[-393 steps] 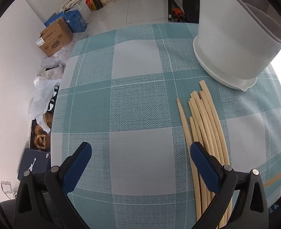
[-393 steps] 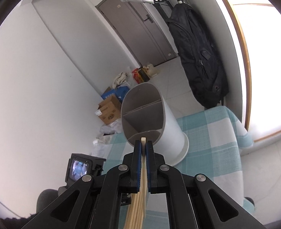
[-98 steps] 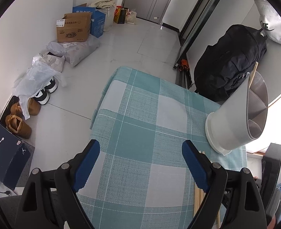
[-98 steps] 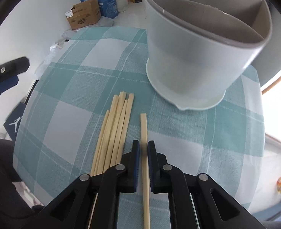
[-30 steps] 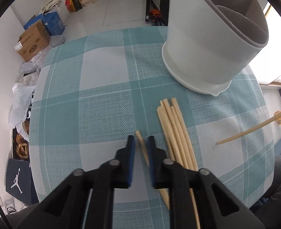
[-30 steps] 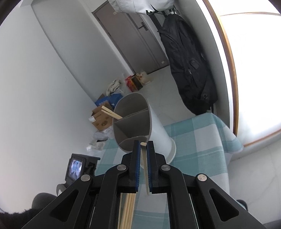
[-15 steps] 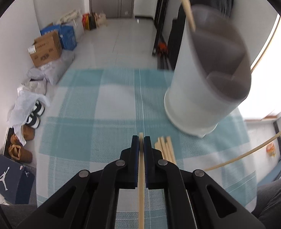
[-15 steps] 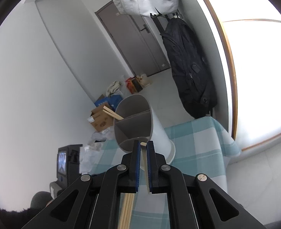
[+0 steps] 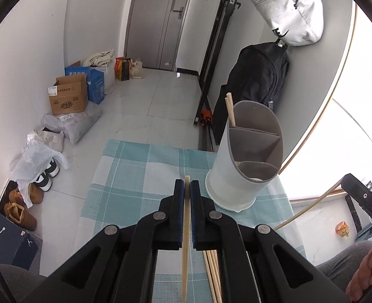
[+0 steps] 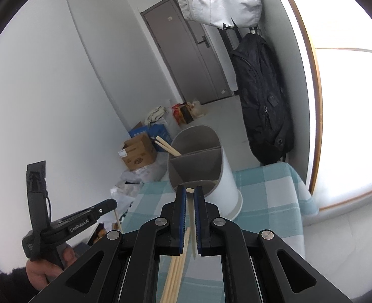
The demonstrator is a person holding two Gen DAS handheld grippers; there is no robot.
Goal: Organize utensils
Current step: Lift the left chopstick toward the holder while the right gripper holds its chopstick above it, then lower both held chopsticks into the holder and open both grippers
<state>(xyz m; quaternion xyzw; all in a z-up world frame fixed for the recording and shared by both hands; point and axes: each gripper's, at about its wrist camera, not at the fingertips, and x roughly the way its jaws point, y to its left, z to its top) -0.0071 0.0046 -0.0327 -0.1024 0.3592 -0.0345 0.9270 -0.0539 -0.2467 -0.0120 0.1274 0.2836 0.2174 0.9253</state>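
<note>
The left claw (image 9: 186, 184) is clamped on one chopstick (image 9: 185, 240), held above the checked surface (image 9: 125, 176). The right claw (image 10: 189, 193) pinches another chopstick (image 10: 191, 224). The white holder (image 9: 246, 161) stands at two o'clock of the left claw, two chopsticks (image 9: 230, 112) in its far compartment; more sticks (image 9: 212, 272) lie below.

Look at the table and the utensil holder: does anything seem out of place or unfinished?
Yes. Several loose chopsticks lie on the checked tablecloth instead of in the white holder, which has only two chopsticks leaning in its far compartment. Nothing looks spilled or damaged.
</note>
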